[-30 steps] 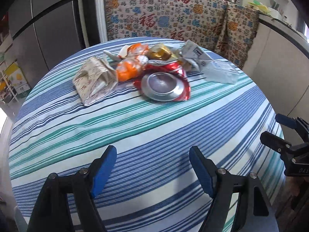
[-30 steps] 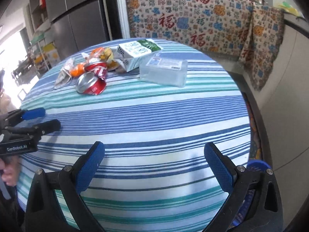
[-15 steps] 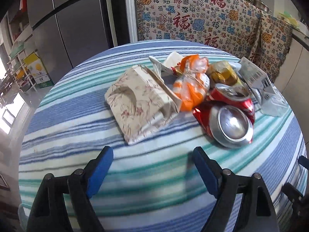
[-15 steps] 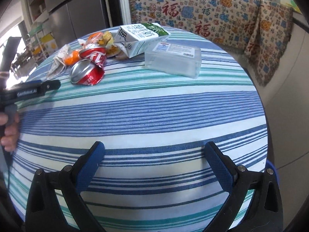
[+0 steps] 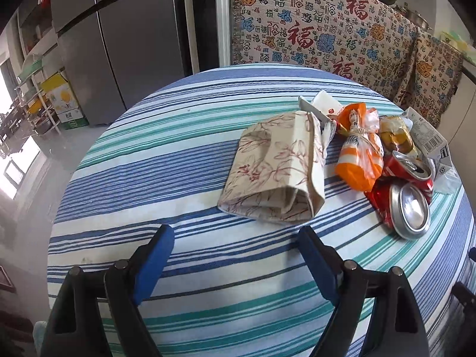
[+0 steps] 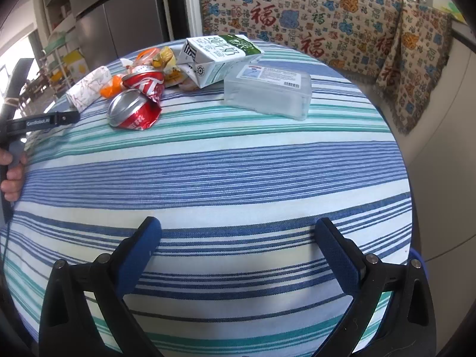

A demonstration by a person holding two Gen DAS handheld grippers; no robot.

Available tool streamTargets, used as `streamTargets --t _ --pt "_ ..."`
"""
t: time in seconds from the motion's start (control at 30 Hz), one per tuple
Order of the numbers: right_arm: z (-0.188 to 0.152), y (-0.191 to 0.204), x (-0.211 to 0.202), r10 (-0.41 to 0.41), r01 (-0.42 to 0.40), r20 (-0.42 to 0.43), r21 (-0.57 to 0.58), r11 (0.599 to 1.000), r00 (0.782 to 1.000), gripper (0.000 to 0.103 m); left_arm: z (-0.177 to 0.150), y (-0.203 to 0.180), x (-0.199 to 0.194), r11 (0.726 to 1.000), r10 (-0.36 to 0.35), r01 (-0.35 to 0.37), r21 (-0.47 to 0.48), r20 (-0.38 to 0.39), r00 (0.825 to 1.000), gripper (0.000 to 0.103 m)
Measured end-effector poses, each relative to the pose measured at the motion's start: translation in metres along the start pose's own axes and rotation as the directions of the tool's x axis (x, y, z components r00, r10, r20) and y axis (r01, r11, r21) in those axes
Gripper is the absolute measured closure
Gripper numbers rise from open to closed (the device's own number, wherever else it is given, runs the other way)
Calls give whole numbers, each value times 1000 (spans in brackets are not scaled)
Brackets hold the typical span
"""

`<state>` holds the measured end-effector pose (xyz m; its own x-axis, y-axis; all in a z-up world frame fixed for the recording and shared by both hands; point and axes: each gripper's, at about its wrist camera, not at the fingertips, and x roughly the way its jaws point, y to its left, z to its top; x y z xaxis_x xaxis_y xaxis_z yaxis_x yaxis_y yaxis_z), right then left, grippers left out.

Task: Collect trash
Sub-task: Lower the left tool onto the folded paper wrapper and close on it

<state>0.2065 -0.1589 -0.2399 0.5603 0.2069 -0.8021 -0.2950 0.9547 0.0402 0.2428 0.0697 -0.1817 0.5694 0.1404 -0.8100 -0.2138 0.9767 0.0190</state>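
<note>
So I've got the left claw [image 5: 235,238] spread wide and empty, lined up right in front of the floral paper packet [image 5: 273,175] on the round striped surface [image 5: 178,154], tips close to its near end but not touching. The right claw [image 6: 238,232] is also spread and empty, hanging over bare cloth well apart from the pile. All the trash sits bunched together at the far side of the surface. My worry: that packet looks soft and half-folded, so if I pinch it off-centre it'll probably just crumple and slide out, or unfold on the lift. It's also touching the orange wrapper [image 5: 358,160], so a sloppy push could shove the wrapper into the crushed red cans and roll one toward the edge, which is pretty near on that side. The crushed can [image 5: 407,205] nearest me is lying on its side showing its shiny base, so it looks ready to roll. Count as best I can tell: one paper packet, two crushed red cans (the second one [image 5: 409,169] just behind the first), one milk carton [image 6: 217,56], one clear plastic box [image 6: 267,95], one orange wrapper, plus a yellowish wrapper [image 5: 395,136] and a small white one [image 5: 324,104] behind. Could be more buried in there, can't tell. No bin in sight in either view.
</note>
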Motion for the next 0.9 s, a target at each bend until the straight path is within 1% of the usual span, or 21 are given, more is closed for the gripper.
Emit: streamTargets --t 0.07,0.13,0.17,0.27,0.33,0.43,0.53,0.6,0.7,0.73,0.77,0.8,0.83,0.87,0.9 --pt "1 0 0 -2 2 0 0 1000 1000 0 -2 -1 -3 999 -44 44 26 3 999 16" --pt "1 0 0 -3 3 0 1 1000 1000 0 -1 -5 -5 991 -118 118 60 3 993 16" --pt "0 0 0 -3 3 0 0 1000 1000 0 3 -10 -6 987 -143 142 79 8 990 16" --pt "0 0 0 -3 3 0 0 1000 1000 0 18 -17 -11 974 -195 187 125 50 980 16" --pt "0 0 0 -3 3 1 0 1000 1000 0 30 -20 -7 965 -226 217 146 47 973 16" --pt "0 -1 0 8 -8 3 -2 1000 1000 0 45 -16 6 969 -216 211 126 30 976 16" --pt "4 -10 2 13 -13 -2 -21 1000 1000 0 55 -11 20 966 -236 234 109 9 972 16" --pt "13 -23 7 20 -20 -10 -8 1000 1000 0 59 -12 25 967 -229 227 117 8 973 16" --pt "36 -44 9 52 -52 21 -9 999 998 0 60 -13 27 967 -221 218 132 13 975 19" --pt "46 -49 8 57 -56 42 -21 998 998 0 60 -13 26 966 -223 218 141 20 975 29" --pt "59 -54 7 67 -65 68 -38 997 995 0 58 -13 24 962 -232 227 151 18 972 42" --pt "72 -57 6 86 -81 87 -65 995 992 0 57 -13 23 960 -239 234 156 14 971 48" --pt "86 -58 7 104 -94 98 -96 991 990 0 57 -14 21 959 -239 232 165 20 971 51" --pt "100 -57 10 130 -116 97 -134 984 987 0 55 -15 19 957 -238 230 177 26 971 55" --pt "112 -56 15 164 -149 79 -172 974 983 0 54 -16 18 955 -235 226 191 29 971 57"
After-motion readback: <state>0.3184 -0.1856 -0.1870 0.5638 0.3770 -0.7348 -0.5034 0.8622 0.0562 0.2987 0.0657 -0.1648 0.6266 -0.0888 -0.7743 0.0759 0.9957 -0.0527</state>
